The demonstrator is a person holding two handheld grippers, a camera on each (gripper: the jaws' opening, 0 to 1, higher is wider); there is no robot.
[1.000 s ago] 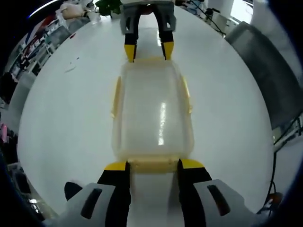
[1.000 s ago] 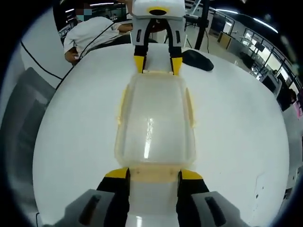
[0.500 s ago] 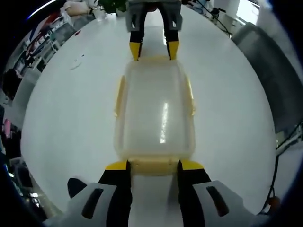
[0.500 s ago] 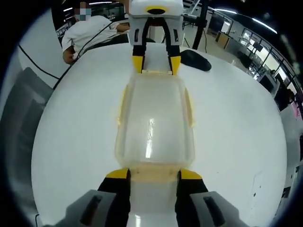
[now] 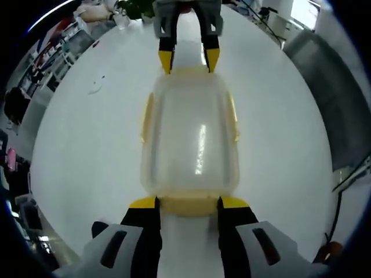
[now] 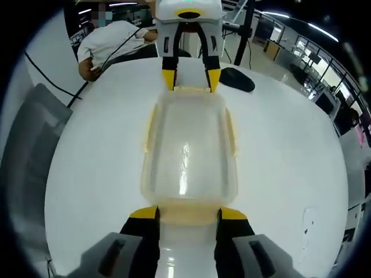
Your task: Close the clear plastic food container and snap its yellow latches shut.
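Left gripper view: the clear plastic food container (image 5: 190, 142) lies lid-on on the white table (image 5: 87, 150), yellow latches along its edges. The left gripper (image 5: 188, 202) stands spread, its jaws straddling the near end latch (image 5: 188, 204); across the container the right gripper (image 5: 189, 59) brackets the far end the same way.

Right gripper view: same container (image 6: 189, 152), same table (image 6: 290, 150), seen from the opposite end. The right gripper (image 6: 188, 214) is spread around its own end latch (image 6: 188, 215), the left gripper (image 6: 190, 80) opposite. A person's sleeve (image 6: 113, 37) rests beyond.

The container looks light, thin-walled and slippery, likely to skid; best pressed at the stiff latches, both ends together, not the flexing lid.
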